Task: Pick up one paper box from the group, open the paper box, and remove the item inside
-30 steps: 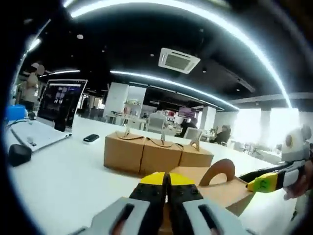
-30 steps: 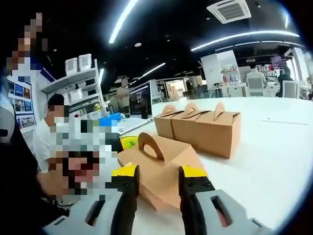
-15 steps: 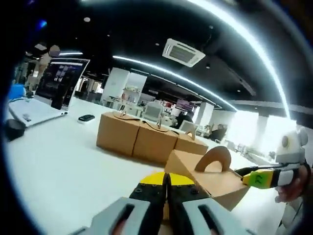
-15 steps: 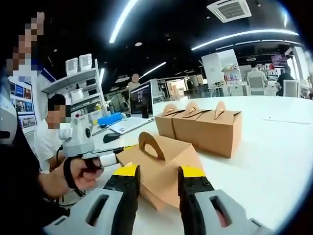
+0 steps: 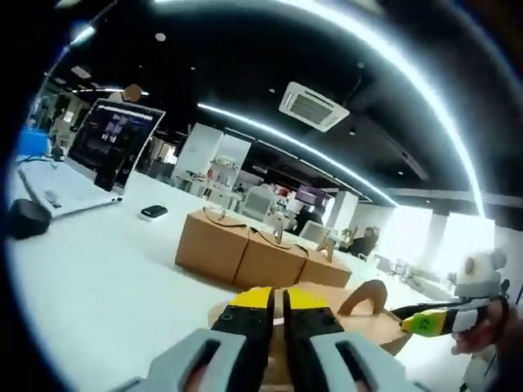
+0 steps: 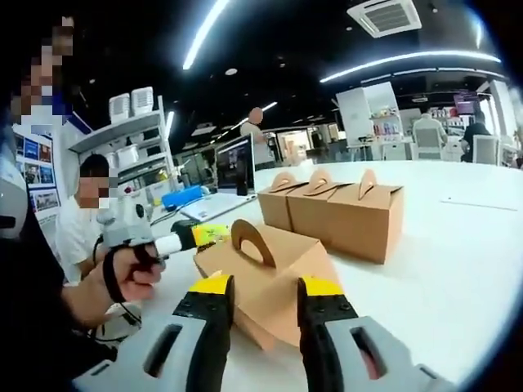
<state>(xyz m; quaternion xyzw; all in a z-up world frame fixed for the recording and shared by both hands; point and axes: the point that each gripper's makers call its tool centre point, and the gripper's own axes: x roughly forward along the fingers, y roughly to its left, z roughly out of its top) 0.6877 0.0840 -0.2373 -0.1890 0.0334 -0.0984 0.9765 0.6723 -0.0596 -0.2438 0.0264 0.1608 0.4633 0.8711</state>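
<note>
A brown paper box point(image 6: 274, 273) with an arched handle lies tilted on the white table, just in front of my right gripper point(image 6: 265, 286). That gripper is open, and its yellow tips stand on either side of the box's near face. My left gripper point(image 5: 278, 298) is shut, with the same box point(image 5: 372, 333) right behind its tips. In the right gripper view the left gripper point(image 6: 196, 235) hovers by the box's left corner, held by a hand point(image 6: 127, 273). The right gripper point(image 5: 429, 322) reaches in at the box's far end. A row of three shut boxes point(image 6: 335, 208) stands behind.
The three boxes point(image 5: 261, 253) sit mid-table. An open laptop point(image 5: 106, 155) stands at the far left with a black mouse point(image 5: 29, 219) and a small dark device point(image 5: 153, 212) nearby. A person point(image 6: 86, 220) sits at the table's left. Bare white tabletop point(image 6: 458, 269) spreads to the right.
The left gripper has lifted a little at the box's left corner, and its view has swung. The right gripper and the tilted box have stayed put.
</note>
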